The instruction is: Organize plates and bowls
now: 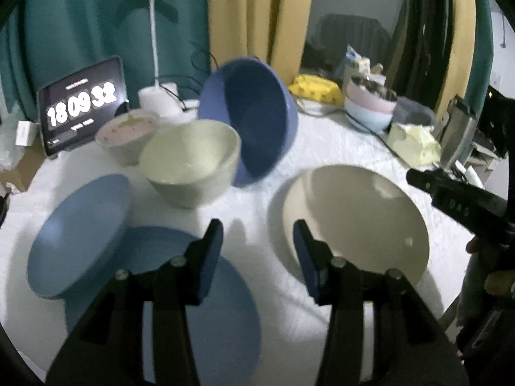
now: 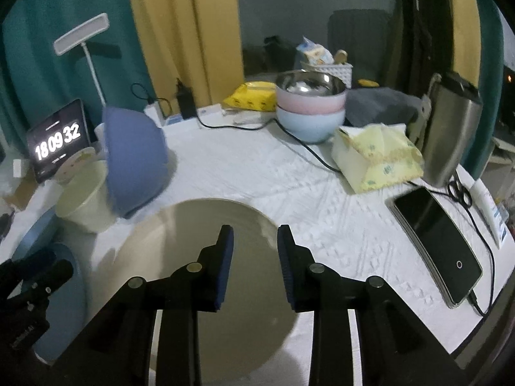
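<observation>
My right gripper (image 2: 254, 263) hangs over the beige plate (image 2: 206, 267), jaws parted with nothing between them; the plate lies flat on the white cloth (image 2: 322, 225) directly below and ahead of the blue pads, so I judge this hand the nearer one for it. My left gripper (image 1: 257, 257) is likewise parted and empty; its near finger overlaps the lower blue plate (image 1: 225, 315), and a second blue plate (image 1: 83, 238) leans tilted on that one's far edge. All three plates look smooth, matte and thin-rimmed; round, so no long axis matters, only the rim. Farther off sits the pale green bowl (image 1: 193, 164), upright, with the dark blue bowl (image 1: 254, 119) tipped on its side against it; behind them a pink-rimmed bowl (image 1: 127, 133), blurred.
</observation>
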Demonstrator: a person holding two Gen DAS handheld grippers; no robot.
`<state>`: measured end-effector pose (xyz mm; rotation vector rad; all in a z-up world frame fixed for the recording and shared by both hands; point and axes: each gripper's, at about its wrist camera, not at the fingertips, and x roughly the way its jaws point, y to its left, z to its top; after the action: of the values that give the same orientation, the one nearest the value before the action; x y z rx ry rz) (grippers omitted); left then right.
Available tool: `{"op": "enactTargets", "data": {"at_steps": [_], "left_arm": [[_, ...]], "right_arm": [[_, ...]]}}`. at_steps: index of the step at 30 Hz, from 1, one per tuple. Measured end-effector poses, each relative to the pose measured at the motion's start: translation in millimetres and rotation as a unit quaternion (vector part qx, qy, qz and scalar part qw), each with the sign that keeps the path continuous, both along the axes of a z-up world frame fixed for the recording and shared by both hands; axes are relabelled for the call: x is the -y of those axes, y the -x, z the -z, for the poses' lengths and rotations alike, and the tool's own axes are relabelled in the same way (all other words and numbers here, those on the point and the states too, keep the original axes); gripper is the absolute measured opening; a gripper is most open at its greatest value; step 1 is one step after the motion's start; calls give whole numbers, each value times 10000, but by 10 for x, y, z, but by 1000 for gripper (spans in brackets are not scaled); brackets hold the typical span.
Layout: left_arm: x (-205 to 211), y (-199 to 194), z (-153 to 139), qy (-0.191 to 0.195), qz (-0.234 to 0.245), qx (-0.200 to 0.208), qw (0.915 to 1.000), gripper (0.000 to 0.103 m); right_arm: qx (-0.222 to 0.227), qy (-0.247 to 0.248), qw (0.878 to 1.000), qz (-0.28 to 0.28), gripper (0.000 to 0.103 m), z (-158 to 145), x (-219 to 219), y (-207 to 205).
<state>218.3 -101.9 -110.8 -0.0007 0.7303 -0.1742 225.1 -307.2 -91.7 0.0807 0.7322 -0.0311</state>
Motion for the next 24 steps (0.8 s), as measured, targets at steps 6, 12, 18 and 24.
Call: {"op": "enactTargets", "data": {"at_steps": [6,12,18,24], "left_arm": [[-336,94,-109,89,-263,269,9993,47],[-721,184,-220,183,-611,536,9965,47],[-1094,251,-275,197,-959,677,9929,47],[-1426,302,-275,261,-1279,743,9887,47]], "right_arm": [[57,62,9997,-244,30,-86,-323,15],[95,195,9986,-480,30,-156,-663,16],[134,293,9969,-720,31,-228,-988,-8],[181,400,9944,-961,31,-298,-1303,-39]]}}
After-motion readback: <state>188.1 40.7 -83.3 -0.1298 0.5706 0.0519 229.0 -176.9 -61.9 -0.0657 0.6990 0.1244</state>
